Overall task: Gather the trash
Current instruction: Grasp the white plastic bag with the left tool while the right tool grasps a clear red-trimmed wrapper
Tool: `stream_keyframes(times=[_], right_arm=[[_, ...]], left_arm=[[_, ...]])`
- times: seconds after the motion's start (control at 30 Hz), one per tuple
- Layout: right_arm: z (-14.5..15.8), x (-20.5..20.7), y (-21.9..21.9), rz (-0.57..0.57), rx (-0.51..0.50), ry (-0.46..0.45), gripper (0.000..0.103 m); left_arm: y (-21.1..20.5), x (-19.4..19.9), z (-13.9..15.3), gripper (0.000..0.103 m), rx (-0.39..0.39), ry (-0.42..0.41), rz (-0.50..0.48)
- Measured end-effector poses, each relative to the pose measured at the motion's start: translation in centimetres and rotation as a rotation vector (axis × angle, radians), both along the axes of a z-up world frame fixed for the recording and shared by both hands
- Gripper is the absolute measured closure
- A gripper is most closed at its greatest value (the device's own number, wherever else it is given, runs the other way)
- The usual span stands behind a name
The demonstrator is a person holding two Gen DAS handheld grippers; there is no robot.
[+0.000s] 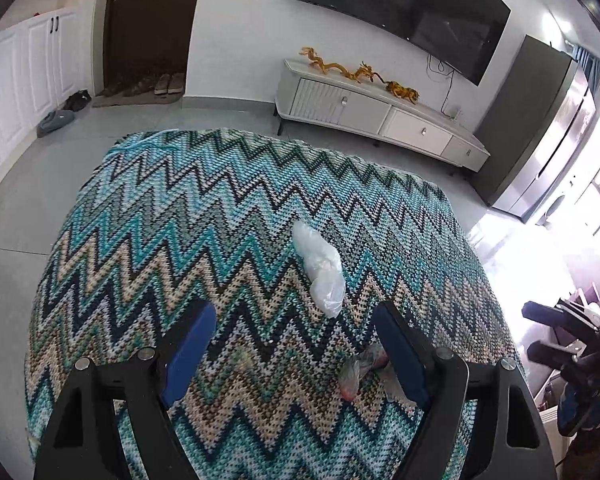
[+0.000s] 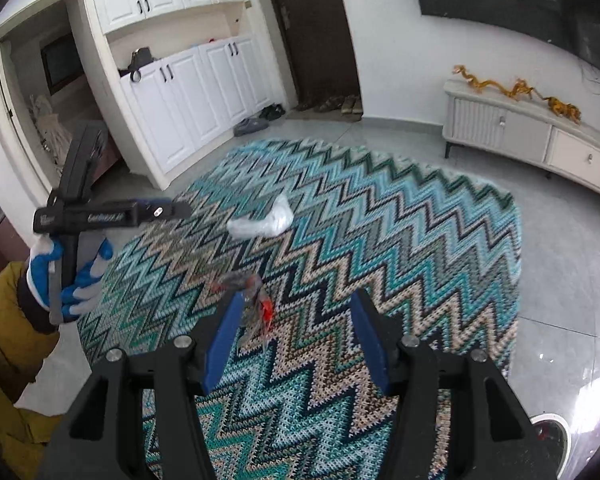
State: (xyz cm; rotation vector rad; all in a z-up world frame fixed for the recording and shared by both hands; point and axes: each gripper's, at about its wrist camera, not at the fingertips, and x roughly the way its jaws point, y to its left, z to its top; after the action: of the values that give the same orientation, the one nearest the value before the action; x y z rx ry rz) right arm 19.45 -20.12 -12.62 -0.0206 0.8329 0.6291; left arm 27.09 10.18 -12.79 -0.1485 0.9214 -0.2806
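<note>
Two bits of rubbish lie apart on the zigzag rug [image 1: 228, 216]. One is a clear plastic bag [image 1: 320, 266], crumpled into a long, whitish lump, flat on the teal and beige bands near the middle. The other is a smaller crumpled wrapper [image 2: 248, 294], greyish and see-through with red patches, lying on the beige bands

Rug [image 1: 220, 220] teal, beige and black zigzag; plastic bag [image 1: 320, 268] translucent white; gripper pads [image 2: 222, 344] blue; cabinets [image 2: 204, 84] white
</note>
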Motion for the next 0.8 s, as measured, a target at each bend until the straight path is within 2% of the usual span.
stream_keyframes(times=[0.1,0.27,0.57,0.63,0.8], right_arm=[[-1.7,0.8,0.4,0.033,-0.018,0.041,0.048],[-3.8,2.1,1.1,0.093,-0.033,0.088,0.048],[-6.5,4.5,3.8,0.188,-0.038,0.144,0.048],[-7.0,5.1,4.6,0.205,-0.037,0.153,0.048],[-7.9,6.0,6.1,0.226,-0.049,0.162,0.048]], left_arm=[[-1.6,1.7,-1.0,0.023,0.03,0.023,-0.033],[-3.8,4.2,-2.5,0.034,0.055,0.06,-0.078],[-4.8,6.7,-5.5,0.063,0.062,0.104,-0.117],[-4.7,6.8,-6.0,0.073,0.047,0.107,-0.129],[-3.5,5.8,-6.6,0.075,0.006,0.089,-0.121]])
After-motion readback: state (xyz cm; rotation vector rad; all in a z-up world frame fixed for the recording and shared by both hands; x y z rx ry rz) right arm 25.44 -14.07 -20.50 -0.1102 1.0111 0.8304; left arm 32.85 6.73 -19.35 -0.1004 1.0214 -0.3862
